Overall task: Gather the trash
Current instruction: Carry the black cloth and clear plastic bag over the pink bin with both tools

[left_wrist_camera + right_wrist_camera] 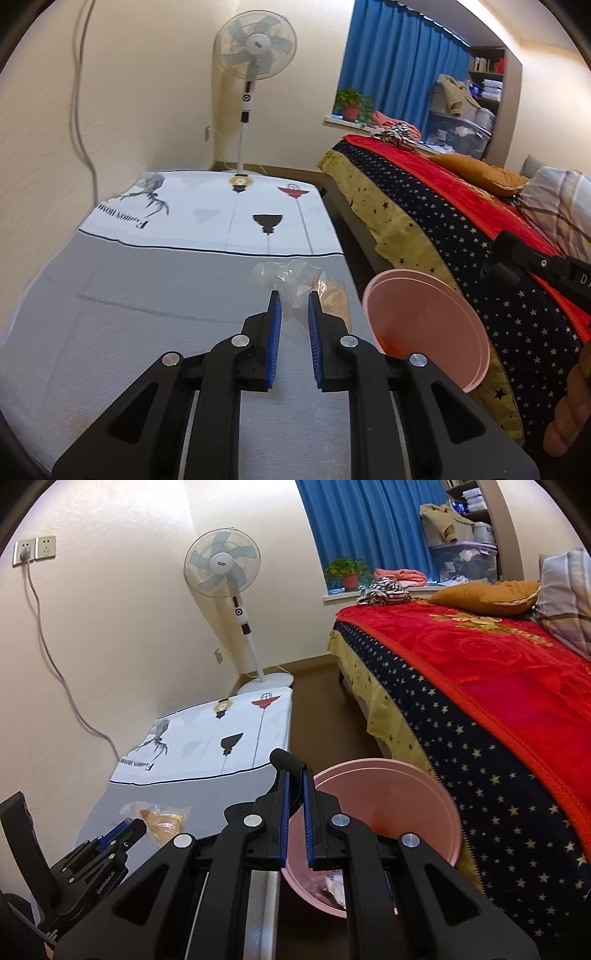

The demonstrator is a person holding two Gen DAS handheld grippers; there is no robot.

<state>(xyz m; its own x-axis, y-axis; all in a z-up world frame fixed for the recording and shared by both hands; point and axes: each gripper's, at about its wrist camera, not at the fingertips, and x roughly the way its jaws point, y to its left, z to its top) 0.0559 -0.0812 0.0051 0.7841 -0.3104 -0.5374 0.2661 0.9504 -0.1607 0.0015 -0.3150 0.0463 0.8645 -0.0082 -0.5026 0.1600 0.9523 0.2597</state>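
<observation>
Left wrist view: left gripper hovers low over the grey table, jaws narrowly parted around a crumpled clear plastic bag, not clamped. Pink bin stands beside the table edge.

Right wrist view: right gripper grips the bin handle; bed close right.

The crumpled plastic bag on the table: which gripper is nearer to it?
Left. The left gripper has its open fingertips at the plastic bag on the table. The right gripper is off to the side, clamped on the pink bin's rim.
</observation>
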